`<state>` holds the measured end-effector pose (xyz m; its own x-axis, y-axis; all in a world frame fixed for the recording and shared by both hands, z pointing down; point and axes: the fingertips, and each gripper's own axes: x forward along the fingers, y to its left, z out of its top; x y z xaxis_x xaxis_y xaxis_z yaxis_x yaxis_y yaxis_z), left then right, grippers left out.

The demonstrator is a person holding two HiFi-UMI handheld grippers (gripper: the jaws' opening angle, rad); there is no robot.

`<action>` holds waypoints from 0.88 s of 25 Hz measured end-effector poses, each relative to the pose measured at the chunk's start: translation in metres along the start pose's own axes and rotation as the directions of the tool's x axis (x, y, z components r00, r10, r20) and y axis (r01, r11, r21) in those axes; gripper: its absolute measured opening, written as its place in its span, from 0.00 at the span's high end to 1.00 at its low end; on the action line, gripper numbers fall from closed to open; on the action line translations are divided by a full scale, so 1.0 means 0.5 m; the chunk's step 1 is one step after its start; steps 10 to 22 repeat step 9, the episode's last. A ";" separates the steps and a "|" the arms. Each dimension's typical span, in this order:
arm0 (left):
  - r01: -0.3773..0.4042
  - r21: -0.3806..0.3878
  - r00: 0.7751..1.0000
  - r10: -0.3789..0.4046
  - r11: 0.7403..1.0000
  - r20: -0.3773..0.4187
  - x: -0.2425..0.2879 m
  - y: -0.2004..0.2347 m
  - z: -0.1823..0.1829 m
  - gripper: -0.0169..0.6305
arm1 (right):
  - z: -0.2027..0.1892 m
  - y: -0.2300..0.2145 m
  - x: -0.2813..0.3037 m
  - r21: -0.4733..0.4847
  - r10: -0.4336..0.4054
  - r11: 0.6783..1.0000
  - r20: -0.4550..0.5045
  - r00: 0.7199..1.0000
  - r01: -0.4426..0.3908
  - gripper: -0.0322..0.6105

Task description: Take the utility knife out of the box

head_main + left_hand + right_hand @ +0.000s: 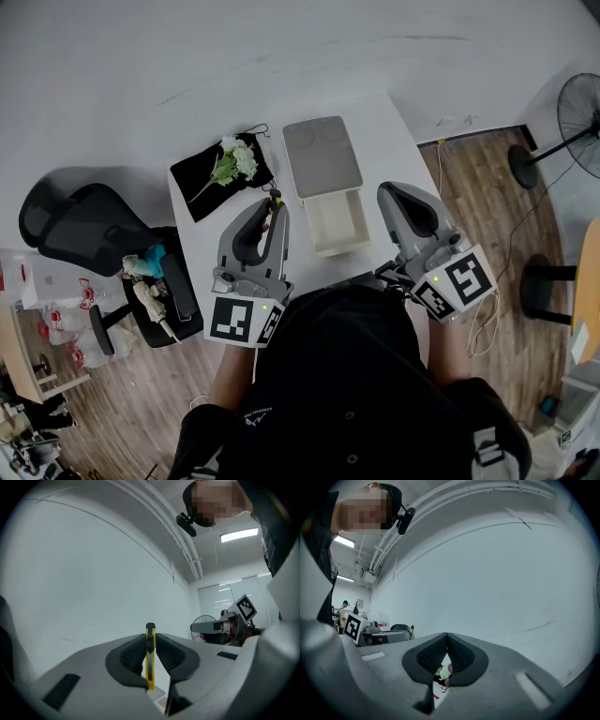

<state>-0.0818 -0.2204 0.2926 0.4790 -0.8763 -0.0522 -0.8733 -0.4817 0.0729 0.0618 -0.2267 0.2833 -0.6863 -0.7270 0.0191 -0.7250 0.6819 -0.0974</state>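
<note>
Since the left gripper [150,638] is clamped on the yellow utility knife [150,660], clear of the open box [322,157] and just left of its drawer [335,223], extraction looks done, right gripper [447,638] closed and empty, maybe only set-down left

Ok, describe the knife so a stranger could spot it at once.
Start at the white table; the left tool hangs over its near edge, left of the grey box. The knife is the thin strip clamped on edge between that tool's pads. Nothing else at the table is yellow.
</note>
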 end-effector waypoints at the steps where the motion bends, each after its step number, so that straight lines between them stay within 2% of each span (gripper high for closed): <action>1: 0.000 -0.001 1.000 0.000 1.000 -0.001 0.000 -0.001 0.000 0.88 | 0.000 0.000 -0.001 0.001 0.000 1.000 -0.001 1.000 0.000 0.94; 22: 0.002 0.002 1.000 -0.002 1.000 -0.002 0.005 -0.006 -0.003 0.88 | 0.001 -0.008 -0.004 0.003 -0.001 1.000 0.005 1.000 0.001 0.94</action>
